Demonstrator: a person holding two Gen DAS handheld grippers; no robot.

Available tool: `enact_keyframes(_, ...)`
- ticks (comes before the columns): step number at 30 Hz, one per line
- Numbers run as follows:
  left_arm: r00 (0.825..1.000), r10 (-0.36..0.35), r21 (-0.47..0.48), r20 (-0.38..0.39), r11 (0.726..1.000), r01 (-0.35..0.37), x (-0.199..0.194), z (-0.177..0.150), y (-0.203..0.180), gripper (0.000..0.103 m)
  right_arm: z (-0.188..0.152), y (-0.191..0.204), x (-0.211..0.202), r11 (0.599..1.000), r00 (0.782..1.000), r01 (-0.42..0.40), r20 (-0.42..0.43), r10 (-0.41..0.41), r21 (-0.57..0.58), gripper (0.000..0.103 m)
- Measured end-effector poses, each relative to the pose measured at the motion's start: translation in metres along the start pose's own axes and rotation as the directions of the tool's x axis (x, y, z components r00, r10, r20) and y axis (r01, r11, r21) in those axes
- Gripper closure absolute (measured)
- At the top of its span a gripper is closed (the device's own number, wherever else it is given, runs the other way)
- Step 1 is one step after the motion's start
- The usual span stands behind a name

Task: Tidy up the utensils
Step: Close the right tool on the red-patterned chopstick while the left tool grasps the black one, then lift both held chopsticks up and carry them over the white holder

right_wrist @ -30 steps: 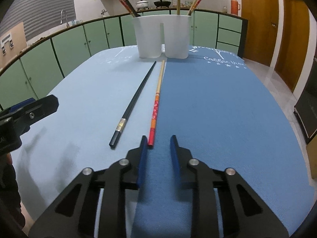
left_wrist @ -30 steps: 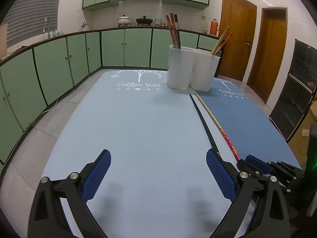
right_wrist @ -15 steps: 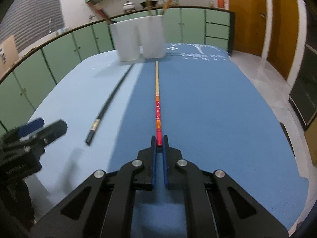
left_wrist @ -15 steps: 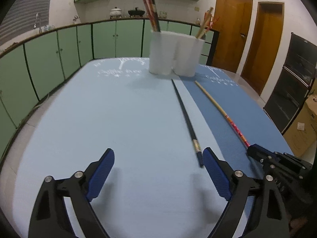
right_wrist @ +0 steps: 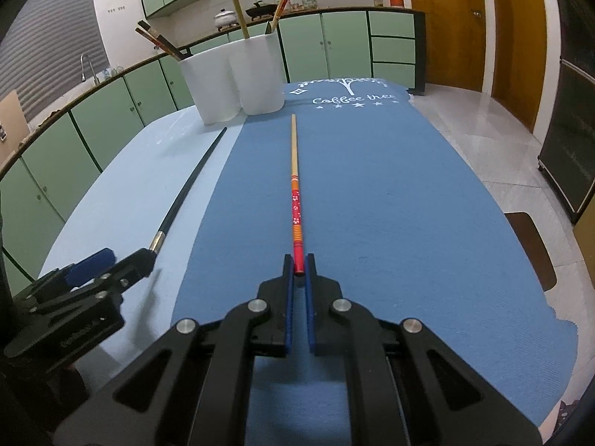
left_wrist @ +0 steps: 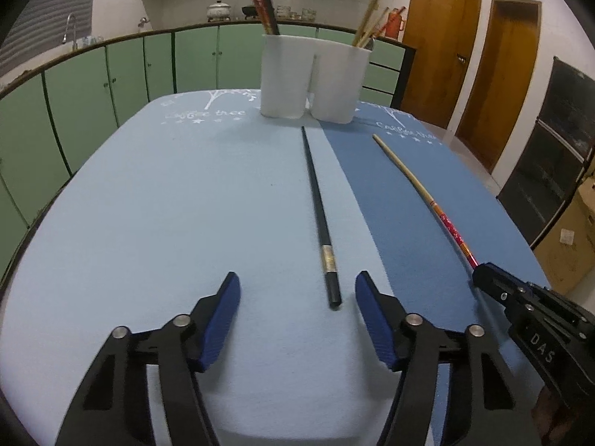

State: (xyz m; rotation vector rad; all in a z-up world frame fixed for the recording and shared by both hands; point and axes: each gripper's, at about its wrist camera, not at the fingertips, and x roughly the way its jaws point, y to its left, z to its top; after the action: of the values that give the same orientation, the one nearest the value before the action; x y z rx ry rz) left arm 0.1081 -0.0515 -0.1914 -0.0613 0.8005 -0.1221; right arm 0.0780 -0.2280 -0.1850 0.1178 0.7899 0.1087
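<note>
A black chopstick [left_wrist: 319, 215] lies on the light blue mat, its near end between the open fingers of my left gripper [left_wrist: 297, 290]; it also shows in the right wrist view [right_wrist: 186, 193]. My right gripper [right_wrist: 298, 265] is shut on the red end of a red-and-bamboo chopstick [right_wrist: 295, 186], which also shows in the left wrist view [left_wrist: 420, 193]. A white double-cup holder [left_wrist: 314, 78] with several chopsticks stands at the far end of the table, also seen in the right wrist view [right_wrist: 234, 78].
The table carries a light blue mat [left_wrist: 167, 204] and a dark blue mat [right_wrist: 390, 204] side by side. Green cabinets [left_wrist: 93, 85] curve around behind. Wooden doors [left_wrist: 446, 48] stand at the right. My right gripper [left_wrist: 479, 273] shows at the left view's right edge.
My left gripper has moved right, so the black chopstick's near end now lies between its fingers. My right gripper closed on the red chopstick's end and holds it.
</note>
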Motion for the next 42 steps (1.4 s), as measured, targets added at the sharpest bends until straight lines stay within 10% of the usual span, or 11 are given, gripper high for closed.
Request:
enact_keyframes(19, 0.998, 0.054, 0.076, 0.026, 0.996, -0.056, 0.004, -0.003, -0.024, 0.096, -0.002, -0.001, -0.009, 1.0, 0.999, -0.002, 0.033, 0.003, -0.01, 0.098)
enact_keyframes(42, 0.989, -0.004, 0.048, 0.15, 0.999, -0.003, -0.061, 0.034, -0.006, 0.097, 0.038, 0.003, -0.049, 0.999, 0.989, -0.003, 0.149, 0.011, -0.054, 0.098)
